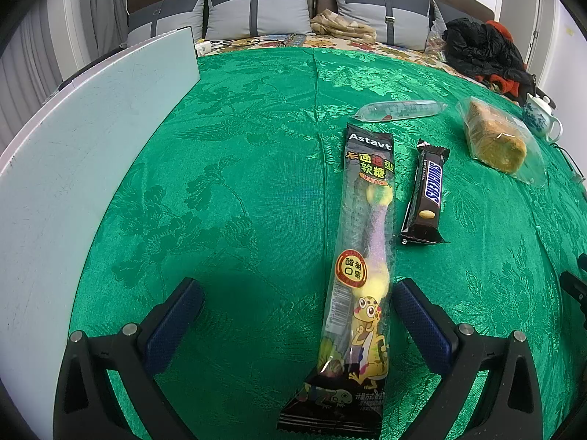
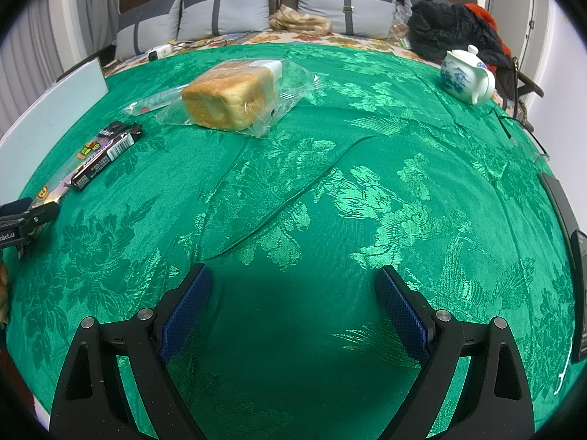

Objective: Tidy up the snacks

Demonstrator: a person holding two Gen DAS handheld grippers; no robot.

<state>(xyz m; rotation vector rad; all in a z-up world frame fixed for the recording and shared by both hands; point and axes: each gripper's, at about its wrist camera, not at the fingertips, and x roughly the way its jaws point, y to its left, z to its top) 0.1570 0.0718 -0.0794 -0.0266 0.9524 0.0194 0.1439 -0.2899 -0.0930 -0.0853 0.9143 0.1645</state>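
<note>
On the green cloth a long gummy candy packet (image 1: 361, 275) lies lengthwise, its lower end between the fingers of my left gripper (image 1: 297, 293), which stands open and does not touch it. To its right lies a Snickers bar (image 1: 425, 194), with a clear tube-shaped packet (image 1: 400, 110) beyond and bagged bread (image 1: 495, 139) at the far right. My right gripper (image 2: 293, 286) is open over bare cloth. From there the bread (image 2: 231, 97) sits far ahead to the left, and the Snickers bar (image 2: 104, 156) and gummy packet (image 2: 55, 190) lie at the left.
A pale flat board (image 1: 73, 154) lies along the left. A blue-and-white teapot (image 2: 466, 75) stands at the far right. Grey pillows (image 1: 256, 7) and a heap of dark clothes (image 1: 480, 47) line the back. A dark device (image 2: 565, 227) lies at the right edge.
</note>
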